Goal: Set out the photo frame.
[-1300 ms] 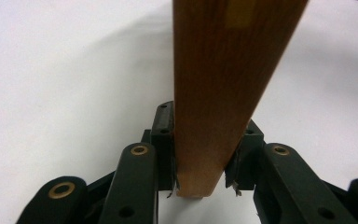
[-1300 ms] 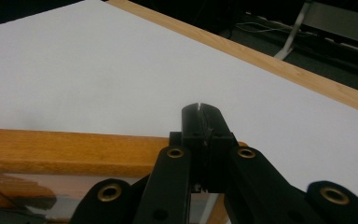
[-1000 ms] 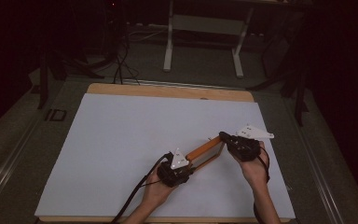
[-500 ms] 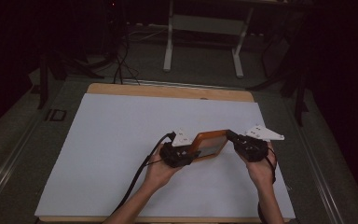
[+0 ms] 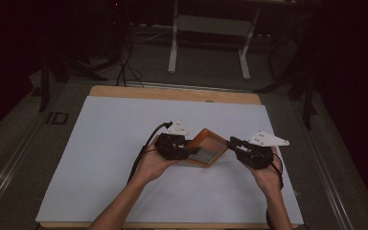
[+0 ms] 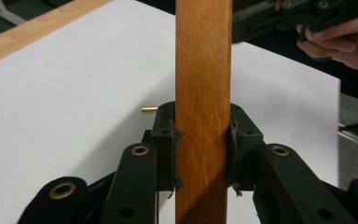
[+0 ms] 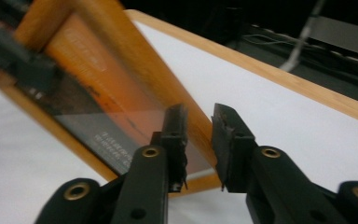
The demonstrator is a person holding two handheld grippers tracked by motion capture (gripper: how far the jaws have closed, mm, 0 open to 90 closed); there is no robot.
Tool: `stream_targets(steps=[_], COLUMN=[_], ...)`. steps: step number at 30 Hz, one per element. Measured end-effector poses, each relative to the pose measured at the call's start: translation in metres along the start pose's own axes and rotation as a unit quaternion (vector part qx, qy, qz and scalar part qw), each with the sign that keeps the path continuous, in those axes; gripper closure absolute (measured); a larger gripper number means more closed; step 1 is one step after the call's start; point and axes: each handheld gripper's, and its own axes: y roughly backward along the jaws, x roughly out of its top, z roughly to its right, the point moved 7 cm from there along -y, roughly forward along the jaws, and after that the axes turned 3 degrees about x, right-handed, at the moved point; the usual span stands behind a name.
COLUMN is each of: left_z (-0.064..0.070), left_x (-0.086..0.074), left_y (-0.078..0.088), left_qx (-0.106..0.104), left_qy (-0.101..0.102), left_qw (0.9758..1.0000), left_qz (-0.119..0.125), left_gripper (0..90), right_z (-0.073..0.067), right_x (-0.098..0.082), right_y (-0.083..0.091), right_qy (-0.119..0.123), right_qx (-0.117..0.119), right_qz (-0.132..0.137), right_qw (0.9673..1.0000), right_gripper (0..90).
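Left tool [image 5: 188, 149] and right tool [image 5: 233, 143] at opposite edges of tilted wooden frame [image 5: 207, 147] above white table [image 5: 100, 158].

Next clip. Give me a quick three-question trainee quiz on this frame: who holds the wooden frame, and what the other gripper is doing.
1. True or false: the left gripper is shut on the frame's wooden edge.
2. The right gripper's jaws are: A) clamped on the frame, B) open with the frame's edge at the gap, C) resting flat on the white mat.
3. Fill in: in the left gripper view, a small ____-coloured pin sticks out beside the jaw.

Key: 1 true, both pads press the wood. 2 B, a gap shows between the jaws. 3 brass.
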Motion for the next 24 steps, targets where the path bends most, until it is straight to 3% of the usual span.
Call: stream_targets(steps=[4,11,24], left_z=[-0.005,-0.005,-0.002], left_x=[-0.001,0.000,0.000], left_y=[0.009,0.021,0.022], left_qx=[-0.014,-0.034,-0.057], left_qy=[-0.006,-0.029,-0.073], left_qw=[0.9999,0.9989,0.9956], left_qz=[-0.005,-0.015,-0.011], left_gripper=[69.5,69.4,69.1], right_z=[-0.012,-0.022,-0.039], right_x=[0.000,0.003,0.010], right_y=[-0.005,-0.012,-0.033], right_qy=[0.016,0.028,0.050], right_qx=[0.036,0.064,0.127], right_qz=[-0.006,-0.014,-0.019], right_qw=[0.9992,0.9975,0.9904], right_gripper=[63.2,51.5,31.7])
